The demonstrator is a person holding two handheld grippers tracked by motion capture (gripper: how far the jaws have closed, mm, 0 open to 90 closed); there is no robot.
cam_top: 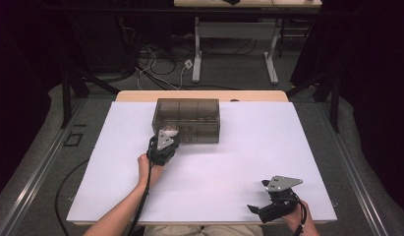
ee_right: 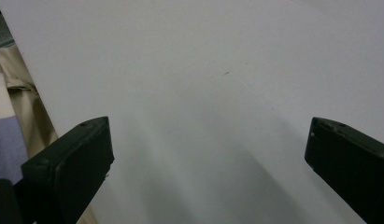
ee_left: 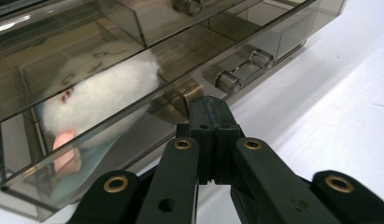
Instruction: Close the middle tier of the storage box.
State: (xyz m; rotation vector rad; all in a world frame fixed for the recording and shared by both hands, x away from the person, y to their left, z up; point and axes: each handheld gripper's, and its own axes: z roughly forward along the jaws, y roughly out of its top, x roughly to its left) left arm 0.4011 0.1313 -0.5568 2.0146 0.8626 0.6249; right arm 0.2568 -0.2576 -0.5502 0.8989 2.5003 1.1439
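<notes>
Hand-held gripper (cam_top: 166,136) over white tabletop (cam_top: 229,162).

Smoky clear box (cam_top: 187,119), closed; plush (ee_left: 103,95) inside

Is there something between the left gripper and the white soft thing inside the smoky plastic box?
Yes. The left gripper, jaws shut, sits at the front of the box, near its latch. The white fluffy item lies inside, behind the box's clear wall and closed lid, so the wall separates them.

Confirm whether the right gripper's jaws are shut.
No: the right gripper has its jaws standing wide apart over the bare white table.
</notes>
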